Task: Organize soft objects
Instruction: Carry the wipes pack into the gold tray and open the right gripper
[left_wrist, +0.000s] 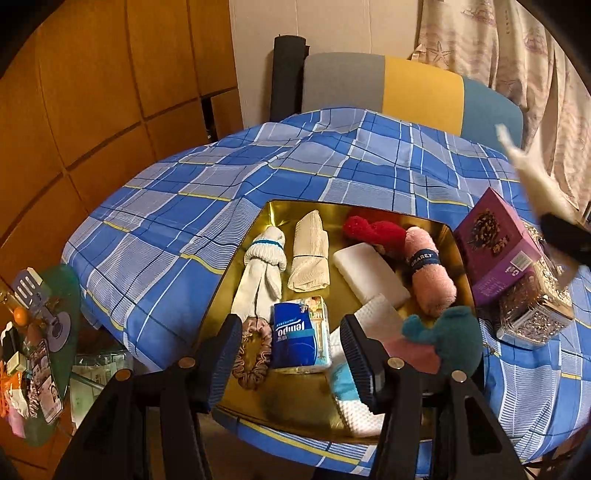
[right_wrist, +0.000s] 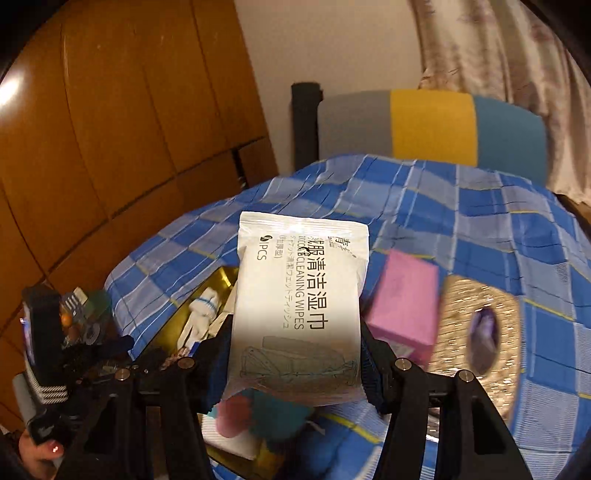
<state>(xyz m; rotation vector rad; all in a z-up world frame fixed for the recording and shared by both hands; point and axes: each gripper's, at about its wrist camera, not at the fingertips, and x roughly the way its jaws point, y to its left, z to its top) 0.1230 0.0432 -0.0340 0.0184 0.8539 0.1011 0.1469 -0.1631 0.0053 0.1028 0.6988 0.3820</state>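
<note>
Left wrist view: left gripper (left_wrist: 291, 354) hangs over the near edge of the gold tray (left_wrist: 273, 218), fingers pointing toward the far edge of the table; jaws spread wide, nothing between them. The tray sits on the blue checked tablecloth (left_wrist: 184, 206) at the near right part of the table. Counted in the tray: one pair of white socks (left_wrist: 264, 266) and one beige folded cloth (left_wrist: 310, 258) along the left side, one white sponge block (left_wrist: 369, 273) at centre, one red plush piece (left_wrist: 373, 230) at the far edge, one pink rolled towel (left_wrist: 428, 273) on the right side, one blue tissue pack (left_wrist: 299, 336) and one scrunchie (left_wrist: 251, 354) near the near edge, one teal plush (left_wrist: 450, 336) at the near right corner. Beside the tray's right edge: one purple box (left_wrist: 495, 247) and one glittery tissue box (left_wrist: 535, 310), touching each other. The far half of the cloth lies bare. The right gripper (left_wrist: 565, 236) shows blurred at the right edge; its state is unreadable here.

Right wrist view: right gripper (right_wrist: 295, 354) is raised above the table, its jaws pressed against both sides of one white wipes pack (right_wrist: 303, 295), held upright. The tray's left corner and the socks show below left.
</note>
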